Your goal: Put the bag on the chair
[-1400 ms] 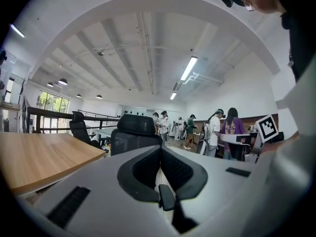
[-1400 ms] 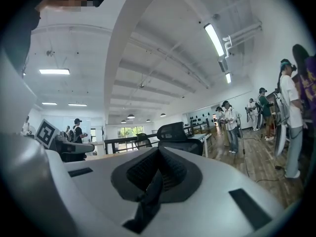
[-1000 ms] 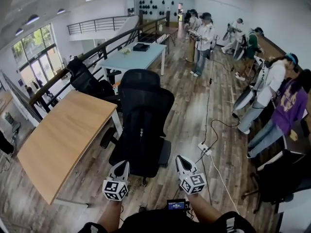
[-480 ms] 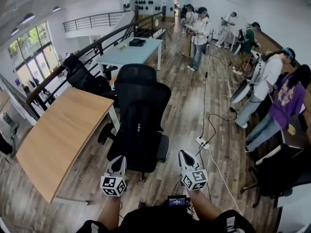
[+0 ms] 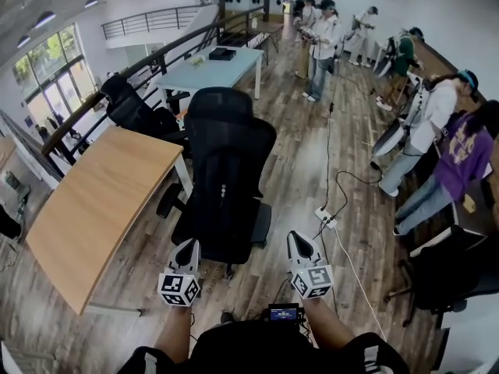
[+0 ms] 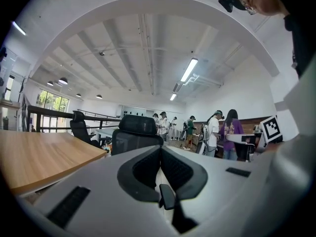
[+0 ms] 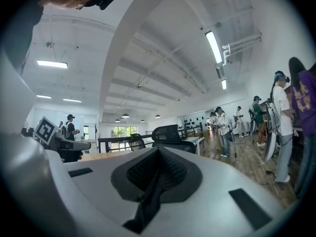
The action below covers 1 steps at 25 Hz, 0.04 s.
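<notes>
Presently the left gripper [image 5: 187, 249] and right gripper [image 5: 297, 244] sit closed and empty, near the chair [image 5: 228, 170]. No bag is visible; locating it likely comes next.

- Two grippers: left gripper [image 5: 187, 245], right gripper [image 5: 295, 238].
- Three black office chairs: one ahead [image 5: 228, 170], one farther left [image 5: 129, 107], one at the right edge [image 5: 456, 275].
- Two tables: wooden table [image 5: 93, 209], pale table [image 5: 210, 75].
- At least six standing people [image 5: 460, 162].
- One power strip [image 5: 326, 216].
</notes>
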### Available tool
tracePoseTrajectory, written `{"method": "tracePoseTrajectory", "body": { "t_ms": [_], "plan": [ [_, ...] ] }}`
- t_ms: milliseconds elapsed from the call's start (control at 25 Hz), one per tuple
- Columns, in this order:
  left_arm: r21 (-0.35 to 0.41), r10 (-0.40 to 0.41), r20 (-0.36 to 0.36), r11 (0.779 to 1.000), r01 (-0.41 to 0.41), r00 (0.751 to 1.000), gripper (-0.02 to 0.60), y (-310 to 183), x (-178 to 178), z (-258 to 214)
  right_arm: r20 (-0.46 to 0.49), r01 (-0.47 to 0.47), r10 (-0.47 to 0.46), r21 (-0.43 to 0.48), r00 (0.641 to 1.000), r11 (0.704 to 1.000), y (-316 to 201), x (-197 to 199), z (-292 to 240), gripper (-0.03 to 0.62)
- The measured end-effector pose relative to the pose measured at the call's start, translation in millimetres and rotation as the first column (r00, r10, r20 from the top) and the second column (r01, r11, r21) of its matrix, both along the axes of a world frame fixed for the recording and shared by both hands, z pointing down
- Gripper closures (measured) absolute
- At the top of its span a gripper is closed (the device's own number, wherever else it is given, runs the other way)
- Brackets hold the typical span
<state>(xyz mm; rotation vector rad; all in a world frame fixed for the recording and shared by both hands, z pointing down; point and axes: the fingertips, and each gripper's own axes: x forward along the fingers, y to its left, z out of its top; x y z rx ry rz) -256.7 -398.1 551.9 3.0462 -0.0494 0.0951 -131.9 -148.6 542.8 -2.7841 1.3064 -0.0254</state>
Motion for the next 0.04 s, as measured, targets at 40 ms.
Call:
{"method": "tracePoseTrajectory", "body": {
  "t_ms": [40],
  "plan": [
    [0.003,-0.004,-0.003,1.000,0.004,1.000,0.578,-2.0,0.5,-0.5,-0.004,0.000,0.000,0.001,1.000,1.000,-0.2,0.9,-0.5,0.583]
  ]
}}
